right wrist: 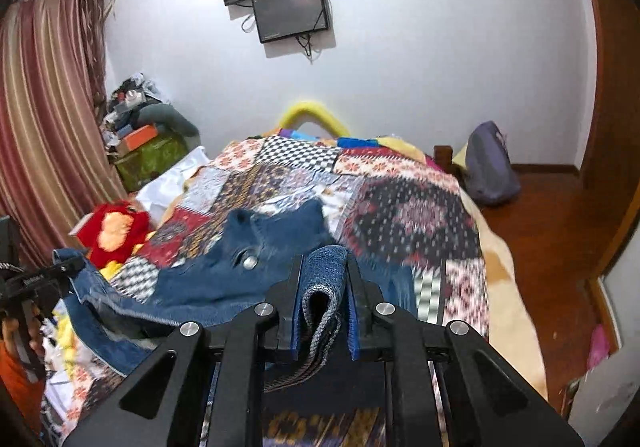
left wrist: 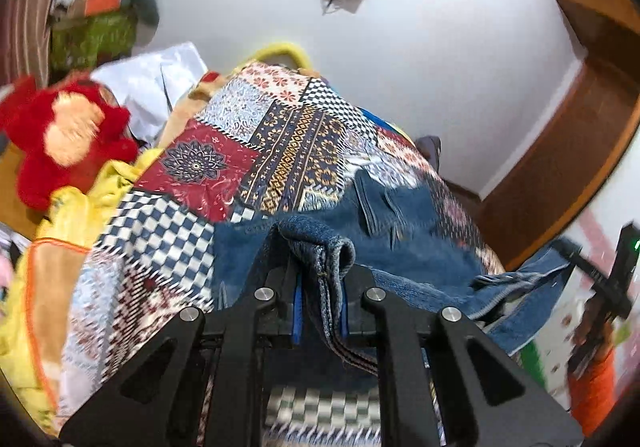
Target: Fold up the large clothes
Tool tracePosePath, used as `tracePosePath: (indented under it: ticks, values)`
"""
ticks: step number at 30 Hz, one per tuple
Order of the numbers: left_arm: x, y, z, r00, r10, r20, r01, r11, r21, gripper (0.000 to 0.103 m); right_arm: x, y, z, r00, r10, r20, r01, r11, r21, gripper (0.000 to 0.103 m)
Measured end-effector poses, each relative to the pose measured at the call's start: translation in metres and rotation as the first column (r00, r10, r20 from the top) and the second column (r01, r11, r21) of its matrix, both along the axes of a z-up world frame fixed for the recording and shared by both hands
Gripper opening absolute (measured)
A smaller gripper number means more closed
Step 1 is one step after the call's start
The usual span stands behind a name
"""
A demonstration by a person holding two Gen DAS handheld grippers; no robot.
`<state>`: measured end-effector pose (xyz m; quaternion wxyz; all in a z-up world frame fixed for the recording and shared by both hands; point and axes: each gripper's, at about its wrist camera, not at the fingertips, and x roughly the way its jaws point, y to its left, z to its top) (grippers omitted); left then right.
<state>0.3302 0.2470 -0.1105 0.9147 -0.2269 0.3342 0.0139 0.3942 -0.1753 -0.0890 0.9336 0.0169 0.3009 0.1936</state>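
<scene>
A pair of blue denim jeans (left wrist: 404, 215) lies partly spread on a patchwork bedspread (left wrist: 224, 151). My left gripper (left wrist: 320, 251) is shut on a folded denim edge and holds it above the bed. My right gripper (right wrist: 324, 259) is shut on another denim edge; the jeans (right wrist: 248, 259) stretch from it to the left. In the right wrist view the left gripper (right wrist: 60, 271) shows at the far left with denim hanging from it. In the left wrist view the right gripper (left wrist: 576, 255) shows at the far right.
A red plush toy (left wrist: 68, 135) and yellow cloth (left wrist: 68, 207) lie at the bed's left side. A white pillow (right wrist: 172, 179) is beyond. A purple bag (right wrist: 492, 167) sits on the wooden floor (right wrist: 552, 247) right of the bed. Clutter pile (right wrist: 140, 127) stands by the curtain.
</scene>
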Motion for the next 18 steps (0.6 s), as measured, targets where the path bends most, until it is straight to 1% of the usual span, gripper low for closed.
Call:
tracePosePath:
  ticks: [1,2,5,7,10,14,16,18]
  values:
    - [0.014,0.008,-0.006,1.0,0.007,-0.01,-0.007,1.0,-0.031,0.013,0.011,0.004,-0.001,1.0,-0.004,-0.001,0.004,1.0,-0.009,0.014]
    - [0.022,0.011,-0.011,1.0,0.01,-0.019,-0.01,0.999,-0.044,0.013,0.024,0.009,-0.004,1.0,-0.007,-0.004,0.007,1.0,-0.02,0.014]
    - [0.057,0.023,-0.032,0.997,0.022,-0.074,-0.026,0.998,-0.056,0.013,0.066,0.026,-0.02,1.0,-0.014,-0.021,0.013,0.998,-0.056,0.014]
    - [0.073,0.028,-0.045,0.995,0.024,-0.096,-0.031,0.998,-0.063,0.013,0.089,0.034,-0.034,0.999,-0.025,-0.035,0.022,0.997,-0.072,0.014]
    - [0.101,0.037,-0.071,0.988,0.037,-0.147,-0.049,0.996,-0.08,0.013,0.127,0.047,-0.064,0.996,-0.049,-0.071,0.042,0.993,-0.107,0.014]
    - [0.127,0.044,-0.108,0.975,0.05,-0.219,-0.066,0.996,-0.066,0.013,0.162,0.056,-0.108,0.987,-0.084,-0.14,0.065,0.989,-0.135,0.014]
    - [0.135,0.047,-0.127,0.965,0.057,-0.257,-0.079,0.994,-0.074,0.013,0.175,0.056,-0.134,0.978,-0.099,-0.185,0.072,0.987,-0.147,0.014]
    - [0.14,0.048,-0.144,0.956,0.059,-0.288,-0.088,0.992,-0.088,0.014,0.182,0.053,-0.151,0.972,-0.095,-0.217,0.064,0.987,-0.146,0.015]
